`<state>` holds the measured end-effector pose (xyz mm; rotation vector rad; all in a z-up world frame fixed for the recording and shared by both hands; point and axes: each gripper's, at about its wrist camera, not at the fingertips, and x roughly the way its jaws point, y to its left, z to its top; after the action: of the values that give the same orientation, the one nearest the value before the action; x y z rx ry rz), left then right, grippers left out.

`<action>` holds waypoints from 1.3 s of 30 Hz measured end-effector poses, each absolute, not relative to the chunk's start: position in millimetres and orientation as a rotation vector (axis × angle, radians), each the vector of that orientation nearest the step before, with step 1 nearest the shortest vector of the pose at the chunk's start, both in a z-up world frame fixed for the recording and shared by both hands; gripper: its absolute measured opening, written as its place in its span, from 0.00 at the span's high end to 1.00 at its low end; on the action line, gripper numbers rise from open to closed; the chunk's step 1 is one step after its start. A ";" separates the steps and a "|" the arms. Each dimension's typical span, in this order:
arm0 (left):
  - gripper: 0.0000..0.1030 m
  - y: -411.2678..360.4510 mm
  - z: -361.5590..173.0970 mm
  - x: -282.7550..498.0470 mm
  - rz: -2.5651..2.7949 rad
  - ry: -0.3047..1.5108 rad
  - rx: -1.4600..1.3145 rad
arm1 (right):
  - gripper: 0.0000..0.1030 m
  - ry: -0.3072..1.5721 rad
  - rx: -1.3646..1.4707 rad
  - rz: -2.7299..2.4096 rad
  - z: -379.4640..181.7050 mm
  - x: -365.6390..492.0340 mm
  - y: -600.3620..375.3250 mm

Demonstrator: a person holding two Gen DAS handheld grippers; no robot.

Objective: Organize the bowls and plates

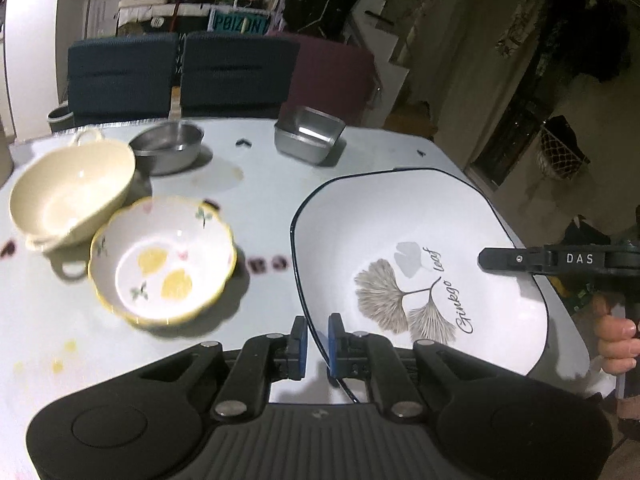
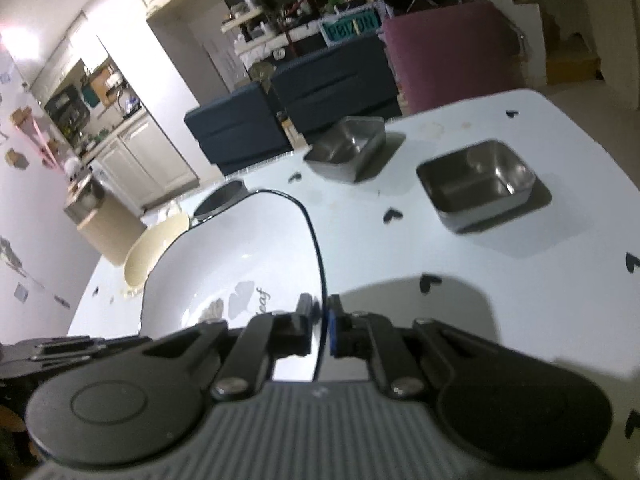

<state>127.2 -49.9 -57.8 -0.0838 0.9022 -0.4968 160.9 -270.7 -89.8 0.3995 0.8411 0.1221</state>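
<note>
Two grippers, one ginkgo-leaf plate (image 1: 420,240).
You clamped its rim with the left gripper (image 1: 318,336) and right gripper (image 2: 319,328), lower centre; next, probably steady carrying past the floral bowl (image 1: 162,258).

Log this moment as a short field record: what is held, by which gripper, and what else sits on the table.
held item: ginkgo leaf plate, lifted off the table
left gripper: shut on the plate's near rim
right gripper: shut on the plate's opposite rim
ceramic bowls: cream bowl, lemon-print bowl
metal ware: round steel bowl, two square steel containers
</note>
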 end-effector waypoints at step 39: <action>0.88 -37.7 -131.7 136.9 -0.453 1.044 -0.080 | 0.93 1.102 0.209 0.115 -141.8 165.0 -220.8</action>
<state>136.9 -37.7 -131.7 -0.0799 1.0441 -0.4533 165.0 -220.8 -141.8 0.2088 1.1017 0.1147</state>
